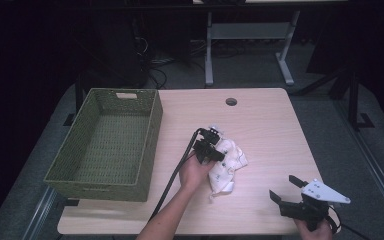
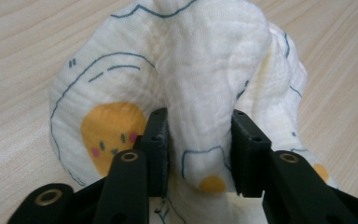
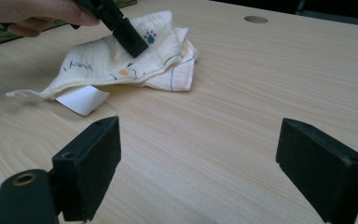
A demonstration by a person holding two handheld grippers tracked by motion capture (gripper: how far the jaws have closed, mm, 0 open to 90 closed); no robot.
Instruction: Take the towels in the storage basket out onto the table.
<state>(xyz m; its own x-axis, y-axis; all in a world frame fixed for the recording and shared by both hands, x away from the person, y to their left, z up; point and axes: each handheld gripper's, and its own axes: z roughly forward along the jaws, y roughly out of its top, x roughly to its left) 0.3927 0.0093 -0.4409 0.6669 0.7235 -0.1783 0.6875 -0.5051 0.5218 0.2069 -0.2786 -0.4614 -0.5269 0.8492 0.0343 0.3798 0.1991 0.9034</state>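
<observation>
Cloth (image 1: 227, 162), white w/ printed cartoon shapes, lies crumpled mid-table, right of a green woven basket (image 1: 150, 145). Left gripper (image 1: 214, 150) is down on it; in the left gripper view a raised fold sits between the jaws, which are part-spread and seem barely touching it, not pinching. Right gripper (image 1: 286, 189) hovers near the table's front edge, jaws spread wide, nothing between. Risk: fold slips out if lifted before the jaws clamp; loose corners could snag the basket rim.
</observation>
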